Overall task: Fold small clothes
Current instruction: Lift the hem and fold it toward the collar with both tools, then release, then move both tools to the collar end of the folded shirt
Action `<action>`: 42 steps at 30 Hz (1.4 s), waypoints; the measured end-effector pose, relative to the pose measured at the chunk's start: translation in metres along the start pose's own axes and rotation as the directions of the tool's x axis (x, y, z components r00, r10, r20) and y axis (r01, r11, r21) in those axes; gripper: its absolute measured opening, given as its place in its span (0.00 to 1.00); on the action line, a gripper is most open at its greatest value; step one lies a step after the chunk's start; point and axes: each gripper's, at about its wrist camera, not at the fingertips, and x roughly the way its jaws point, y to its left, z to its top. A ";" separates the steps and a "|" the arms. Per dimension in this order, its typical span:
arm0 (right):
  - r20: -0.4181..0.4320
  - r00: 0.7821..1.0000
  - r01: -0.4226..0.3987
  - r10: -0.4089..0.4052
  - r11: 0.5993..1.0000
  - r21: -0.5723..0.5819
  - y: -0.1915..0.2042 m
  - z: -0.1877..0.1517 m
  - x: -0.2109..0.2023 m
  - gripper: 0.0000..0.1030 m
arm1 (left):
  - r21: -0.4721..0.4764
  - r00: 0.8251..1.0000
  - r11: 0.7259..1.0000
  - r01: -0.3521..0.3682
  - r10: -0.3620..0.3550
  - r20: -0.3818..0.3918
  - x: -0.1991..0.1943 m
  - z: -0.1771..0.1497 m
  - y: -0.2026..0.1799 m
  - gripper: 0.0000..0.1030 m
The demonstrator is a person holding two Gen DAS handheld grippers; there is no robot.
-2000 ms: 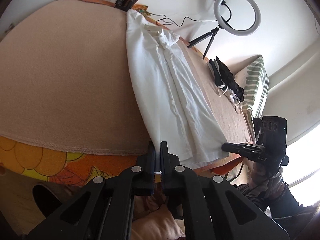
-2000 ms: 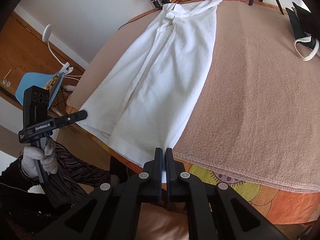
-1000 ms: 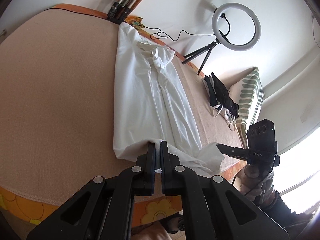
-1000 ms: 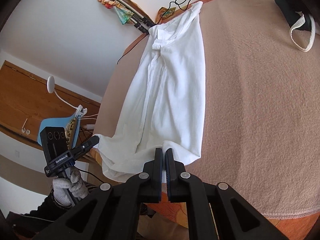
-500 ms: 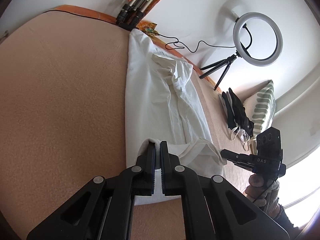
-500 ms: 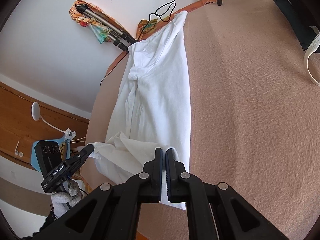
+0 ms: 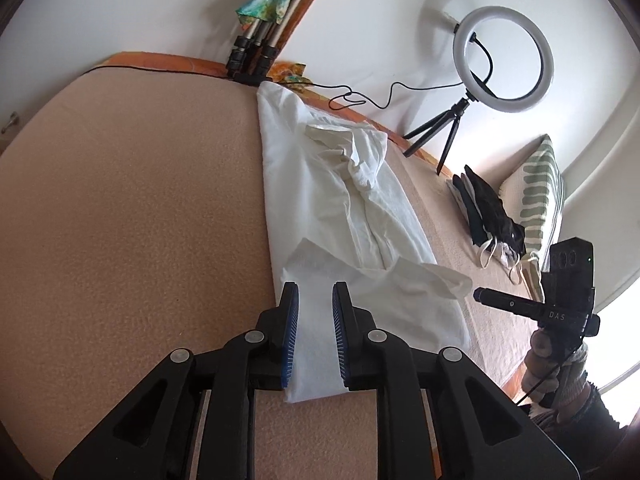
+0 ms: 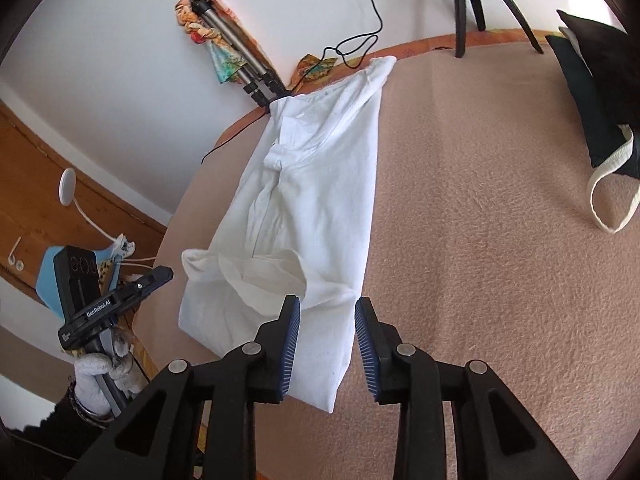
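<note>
The bottom hem of the long white cotton garment [image 7: 340,208] has been carried up from the near edge of the bed and laid over the lower part of the cloth, so that a first lengthwise fold has been made. A second ago both grippers were clamped on the hem; now the jaws of the left gripper [image 7: 314,332] are opening, with white cloth seen between the pads but no longer pressed. The jaws of the right gripper [image 8: 327,344] are opening as well, and the folded corner is seen lying loose between them. The hem has thus been released on both sides.

It is judged that the fold is roughly placed but not tidy: the doubled layer [image 8: 256,280] is left rumpled and puffed up toward the left edge, and smoothing or a second fold is probably still called for.

The garment is spread along the beige fleece blanket [image 7: 132,220] covering the bed, its collar end near the far wall.

One white garment is counted, and two grippers. One ring light on a small black tripod [image 7: 504,64] is seen standing at the far edge, one folded tripod wrapped in a colourful cloth [image 7: 260,32] against the wall, one pile of black clothes [image 7: 488,208], and one green-striped pillow [image 7: 540,192].
</note>
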 end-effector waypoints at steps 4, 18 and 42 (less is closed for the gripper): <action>-0.017 0.989 0.145 -0.150 0.975 -0.168 0.016 -0.005 0.018 0.45 | 0.056 0.997 0.997 -0.045 0.048 -0.059 0.016 -0.005 -0.001 0.15; -0.012 0.996 0.091 -0.092 0.990 -0.106 0.002 0.028 0.046 0.25 | 0.027 0.999 1.000 0.002 0.000 -0.051 0.047 0.014 0.007 0.09; 0.050 0.981 0.186 -0.185 0.983 -0.006 -0.023 0.056 0.023 0.33 | 0.093 0.993 0.990 -0.104 0.099 0.058 0.022 0.038 -0.002 0.30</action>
